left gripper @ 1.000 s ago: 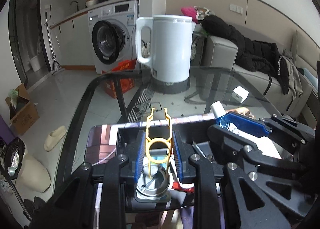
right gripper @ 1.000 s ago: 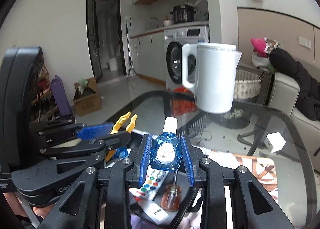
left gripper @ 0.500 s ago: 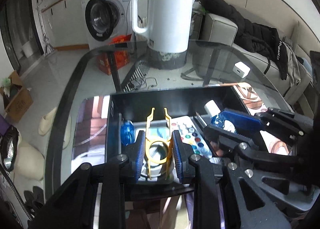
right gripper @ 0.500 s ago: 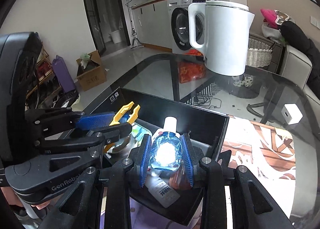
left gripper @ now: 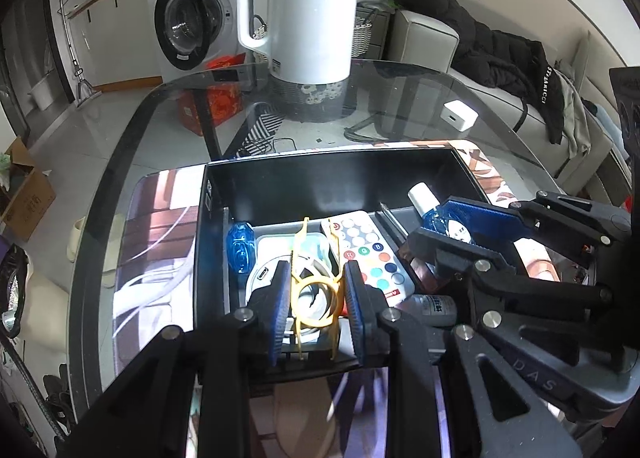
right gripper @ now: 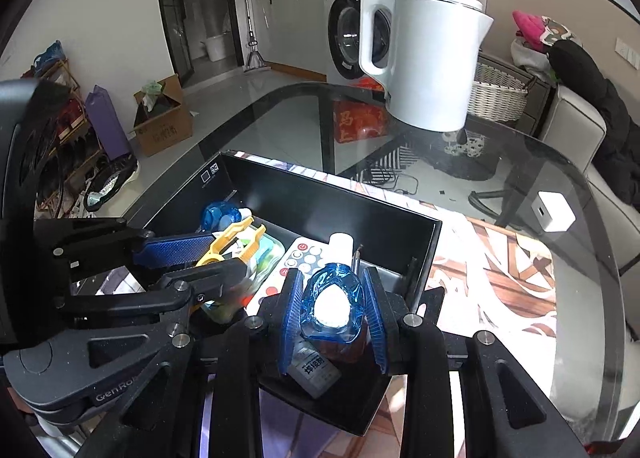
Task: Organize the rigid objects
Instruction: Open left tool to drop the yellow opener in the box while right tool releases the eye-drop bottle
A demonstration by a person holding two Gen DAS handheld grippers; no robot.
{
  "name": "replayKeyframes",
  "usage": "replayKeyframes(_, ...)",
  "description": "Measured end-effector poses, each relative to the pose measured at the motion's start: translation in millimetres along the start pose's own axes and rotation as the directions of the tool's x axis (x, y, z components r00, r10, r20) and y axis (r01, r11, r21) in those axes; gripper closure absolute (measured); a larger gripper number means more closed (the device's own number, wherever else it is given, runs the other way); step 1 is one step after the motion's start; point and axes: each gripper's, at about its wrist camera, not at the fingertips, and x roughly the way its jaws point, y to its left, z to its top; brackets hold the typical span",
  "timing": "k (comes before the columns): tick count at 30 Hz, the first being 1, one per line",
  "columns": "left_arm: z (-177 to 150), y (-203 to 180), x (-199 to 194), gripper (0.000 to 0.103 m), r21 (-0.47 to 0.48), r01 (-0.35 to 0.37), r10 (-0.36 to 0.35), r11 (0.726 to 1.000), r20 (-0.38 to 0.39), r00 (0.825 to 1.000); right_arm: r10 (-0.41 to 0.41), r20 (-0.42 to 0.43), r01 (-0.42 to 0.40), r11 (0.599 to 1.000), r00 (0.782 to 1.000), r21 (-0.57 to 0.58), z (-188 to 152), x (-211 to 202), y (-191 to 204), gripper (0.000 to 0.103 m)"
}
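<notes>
Left wrist view shows the left claw (left gripper: 316,298) clamped on a yellow clip (left gripper: 316,294), its blue pads (left gripper: 280,306) pressing the ring of the clip from both sides, with the clip's two prongs pointing forward. The claw hangs over a black box (left gripper: 320,178) that sits on the glass surface (left gripper: 400,98). Below the clip lie a white round device (left gripper: 272,270), a remote (left gripper: 368,254) with coloured buttons just to its right, and a blue bottle (left gripper: 239,248) against the box's left wall. A small labelled bottle (left gripper: 434,306) lies beside the remote's near end.

Right wrist view shows the right claw (right gripper: 332,310) gripping a second blue bottle (right gripper: 332,306) with a white cap (right gripper: 341,244) pointing forward, held over the right part of the same box (right gripper: 320,198). A screwdriver (right gripper: 356,258) lies just beside the cap, its tip towards the far wall.

A white kettle (right gripper: 424,62) stands on the surface beyond the box, and a white charger (right gripper: 554,210) lies well apart to the right.
</notes>
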Motion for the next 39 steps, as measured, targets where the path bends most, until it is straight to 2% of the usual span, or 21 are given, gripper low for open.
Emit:
replayKeyframes(12,-2.4,0.7,-9.0,0.078,0.021,-0.016,0.016,1.000,-0.015,1.000,0.006,-0.014,-0.005,1.000,1.000,0.013,-8.9,-10.4,-0.4,0.072)
replayKeyframes(15,-4.1,2.6,-10.1,0.077,0.009,-0.022,0.022,1.000,-0.025,0.999,0.019,-0.020,-0.019,1.000,1.000,0.015,-10.3,-11.7,1.3,0.067)
replayKeyframes(18,-4.6,7.5,-9.2,0.068,-0.014,-0.017,0.016,1.000,-0.037,0.999,0.016,-0.033,-0.016,1.000,0.999,0.005,-12.0,-12.7,5.5,0.063)
replayKeyframes(21,-4.5,8.6,-10.9,0.067,-0.010,-0.004,0.003,1.000,-0.039,0.999,0.021,-0.037,-0.021,1.000,0.999,0.016,-12.7,-14.0,6.6,0.062)
replayKeyframes(26,-6.5,9.6,-18.5,0.060,-0.018,0.001,-0.001,1.000,-0.010,1.000,0.041,-0.030,-0.040,0.998,0.999,0.046,-15.2,-18.2,4.6,0.062)
replayKeyframes(29,-7.6,6.8,-26.0,0.055,-0.005,-0.031,0.031,1.000,0.022,0.999,0.046,-0.015,-0.045,0.997,0.999,0.058,-16.9,-22.6,3.6,0.060)
replayKeyframes(33,-10.3,4.5,-33.8,0.055,-0.013,-0.060,0.061,0.998,0.055,0.997,0.021,-0.003,-0.021,0.998,1.000,0.061,-18.3,-29.5,3.6,0.051)
replayKeyframes(39,-14.8,3.7,-44.9,0.055,-0.013,-0.079,0.080,0.997,0.118,0.990,0.013,0.020,-0.015,0.997,1.000,0.079,-21.3,-40.0,2.4,0.046)
